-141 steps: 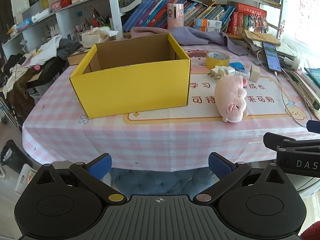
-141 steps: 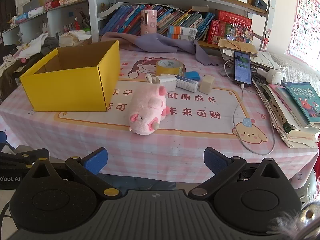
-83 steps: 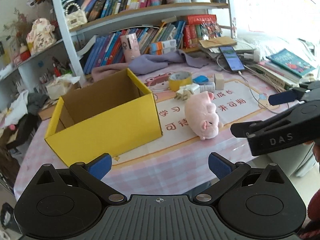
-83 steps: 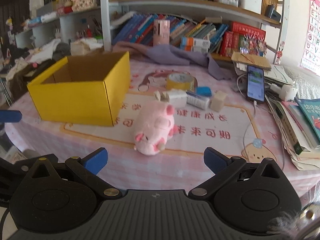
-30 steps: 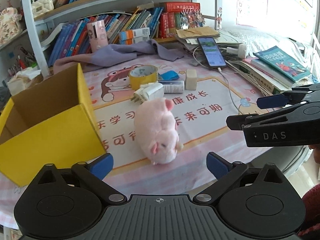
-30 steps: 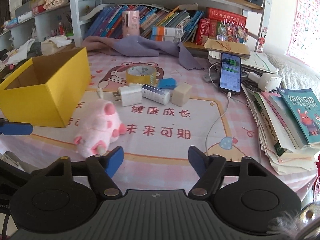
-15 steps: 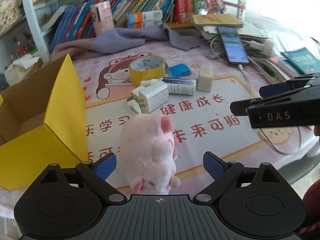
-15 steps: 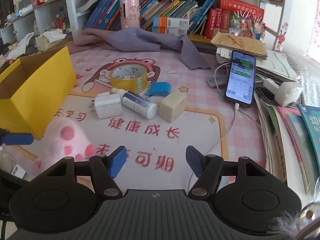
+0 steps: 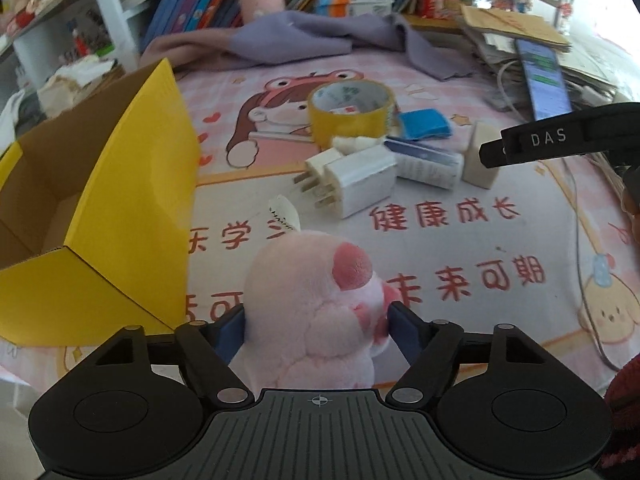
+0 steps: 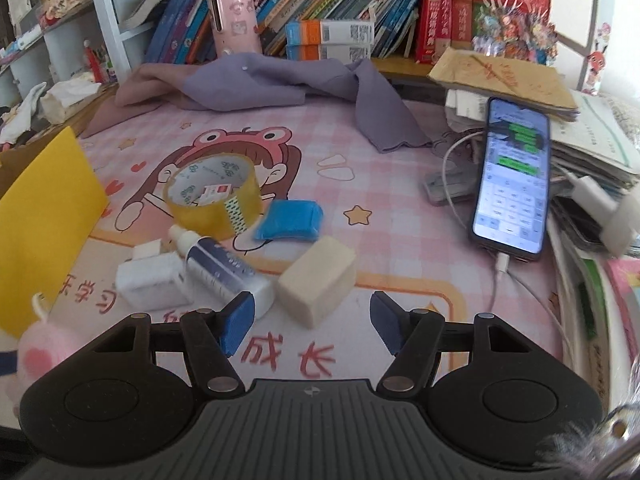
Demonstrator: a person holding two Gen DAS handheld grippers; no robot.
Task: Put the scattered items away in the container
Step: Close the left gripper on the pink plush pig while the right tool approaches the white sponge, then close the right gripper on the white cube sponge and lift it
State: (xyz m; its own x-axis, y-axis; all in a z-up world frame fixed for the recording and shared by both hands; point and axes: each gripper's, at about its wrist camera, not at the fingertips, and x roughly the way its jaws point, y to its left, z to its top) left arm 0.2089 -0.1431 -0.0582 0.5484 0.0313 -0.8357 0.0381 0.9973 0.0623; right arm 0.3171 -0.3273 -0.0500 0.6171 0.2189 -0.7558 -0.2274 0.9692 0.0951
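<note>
A: Left gripper (image 9: 316, 326) is pinching the pink plush pig (image 9: 316, 312) beside the yellow box (image 9: 92, 216). Tips?

B: Squeeze mid-body, lift clear over the wall. Right gripper (image 10: 312, 320) is hanging open, empty, near the beige block (image 10: 318, 280).

Each handheld black plastic two-finger gripper, left (image 9: 316, 326) and right (image 10: 311, 322), shows a ribbed grey top plate with a small crosshair mark, two round black discs, and angled black linkage arms fixed by silver pins. Blue pads (image 10: 236, 320) line the fingers. White letters "DAS" mark the right unit's side. A dark red edge (image 9: 624, 412) at the frame's right may be a sleeve.
</note>
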